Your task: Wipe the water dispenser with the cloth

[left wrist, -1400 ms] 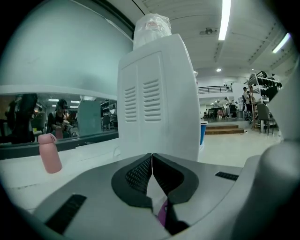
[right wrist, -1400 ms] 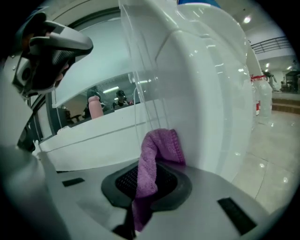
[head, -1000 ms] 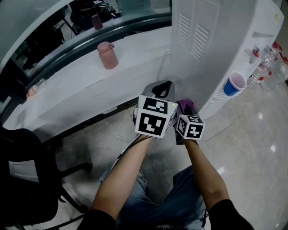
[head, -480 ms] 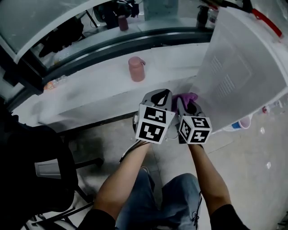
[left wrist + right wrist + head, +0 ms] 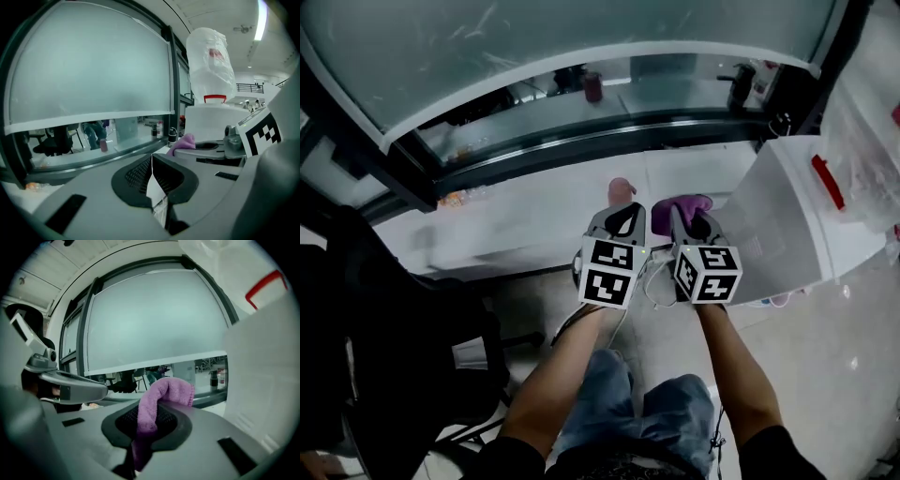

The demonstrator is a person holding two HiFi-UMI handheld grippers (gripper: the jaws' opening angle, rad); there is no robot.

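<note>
The white water dispenser (image 5: 787, 225) stands at the right, with a plastic-wrapped bottle (image 5: 872, 141) on top. My right gripper (image 5: 680, 210) is shut on a purple cloth (image 5: 694, 201), just left of the dispenser's upper side panel. In the right gripper view the cloth (image 5: 164, 394) hangs folded over the jaws, and the dispenser (image 5: 267, 371) fills the right side. My left gripper (image 5: 623, 210) is close beside the right one, its jaws together and holding nothing. From the left gripper view I see the cloth (image 5: 185, 142), the dispenser (image 5: 211, 124) and its bottle (image 5: 211, 65).
A white counter (image 5: 516, 211) runs ahead under a curved glass partition (image 5: 534, 47). A pink bottle (image 5: 622, 189) stands on the counter just beyond the left gripper. Two dark bottles (image 5: 593, 86) (image 5: 738, 89) are behind the glass. A dark chair (image 5: 403, 337) is at the left.
Both grippers have risen together from low beside the dispenser's side to near its top. The cloth stays in the right gripper. The view has tilted up toward the glass.
</note>
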